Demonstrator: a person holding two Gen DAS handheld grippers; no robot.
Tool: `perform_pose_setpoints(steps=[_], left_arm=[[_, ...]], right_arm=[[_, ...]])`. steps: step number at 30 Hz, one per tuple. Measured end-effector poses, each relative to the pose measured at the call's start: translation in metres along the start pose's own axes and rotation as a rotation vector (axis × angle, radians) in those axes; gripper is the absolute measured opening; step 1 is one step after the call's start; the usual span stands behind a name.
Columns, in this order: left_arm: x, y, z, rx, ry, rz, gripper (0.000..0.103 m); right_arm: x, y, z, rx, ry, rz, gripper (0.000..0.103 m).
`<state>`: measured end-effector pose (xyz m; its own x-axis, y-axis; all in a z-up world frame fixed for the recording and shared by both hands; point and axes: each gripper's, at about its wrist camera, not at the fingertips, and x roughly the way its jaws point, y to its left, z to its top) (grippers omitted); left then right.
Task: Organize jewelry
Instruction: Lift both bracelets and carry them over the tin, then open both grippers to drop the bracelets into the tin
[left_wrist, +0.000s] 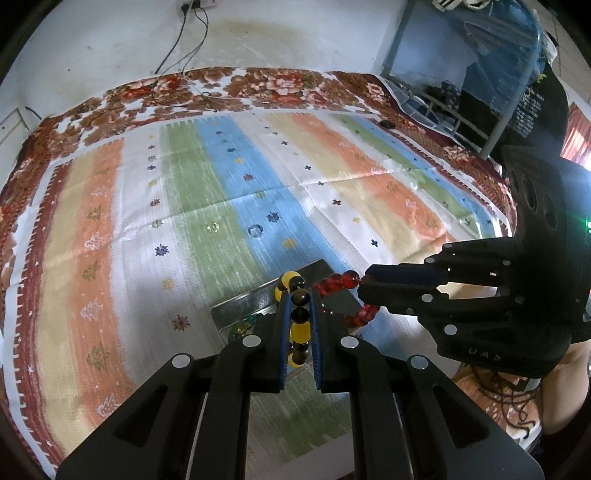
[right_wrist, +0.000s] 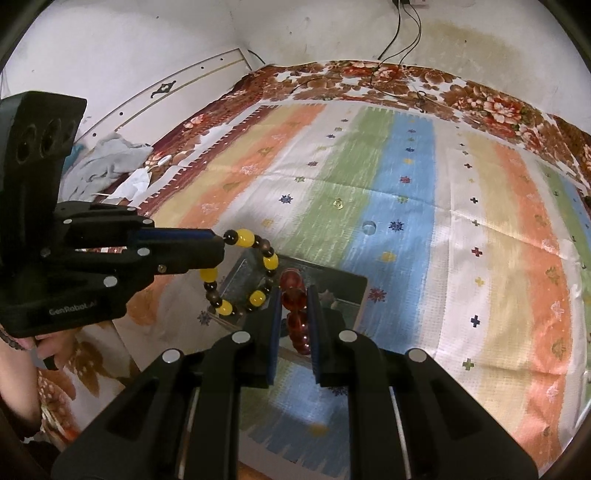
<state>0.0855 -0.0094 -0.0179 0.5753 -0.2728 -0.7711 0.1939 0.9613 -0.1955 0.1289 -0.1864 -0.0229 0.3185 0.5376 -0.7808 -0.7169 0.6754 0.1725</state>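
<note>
While the left gripper (left_wrist: 299, 310) clamps the yellow-and-brown bracelet (right_wrist: 243, 273) and the right gripper (right_wrist: 293, 306) clamps the red bracelet (right_wrist: 293, 295) above the tray (right_wrist: 332, 291), neither is stowed; two small rings (left_wrist: 232, 229) lie beyond the tray.

tray (right_wrist: 343, 291) on cloth (right_wrist: 424, 229), bracelets (right_wrist: 243, 273) above tray

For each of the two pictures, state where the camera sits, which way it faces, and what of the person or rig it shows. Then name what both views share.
Left wrist: sits on the left gripper, facing forward over the striped cloth; its fingers clamp the yellow-and-dark bead bracelet; the right gripper enters from the right.
Right wrist: sits on the right gripper, clamping the red bead bracelet; the left gripper and a hand show at left.
Shared: both bracelets, the metal tray, cloth and each other's gripper.
</note>
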Motion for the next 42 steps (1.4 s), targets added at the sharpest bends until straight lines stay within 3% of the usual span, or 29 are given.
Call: perform_pose_setpoints(steps=[4,6,7,19,21,42], left_arm=[[0.003,0.002,0.0,-0.012,0.016,0.022,0.012],[0.004,0.003,0.0,-0.018,0.015,0.023,0.024],[0.004,0.004,0.001,-0.022,0.015,0.027,0.025],[0.02,0.021,0.016,-0.064,0.041,0.05,0.038],[0.027,0.025,0.021,-0.078,0.056,0.048,0.039],[0.075,0.059,0.06,-0.087,0.147,0.139,0.039]], right_arm=[[0.004,-0.005,0.001,0.013,0.015,0.003,0.017],[0.003,-0.006,0.003,0.016,0.007,0.006,0.026],[0.003,-0.007,0.003,0.021,0.005,0.005,0.028],[0.02,-0.017,0.013,0.031,0.035,-0.041,0.035],[0.027,-0.021,0.017,0.041,0.046,-0.052,0.039],[0.077,-0.049,0.051,0.065,0.126,-0.091,0.039]])
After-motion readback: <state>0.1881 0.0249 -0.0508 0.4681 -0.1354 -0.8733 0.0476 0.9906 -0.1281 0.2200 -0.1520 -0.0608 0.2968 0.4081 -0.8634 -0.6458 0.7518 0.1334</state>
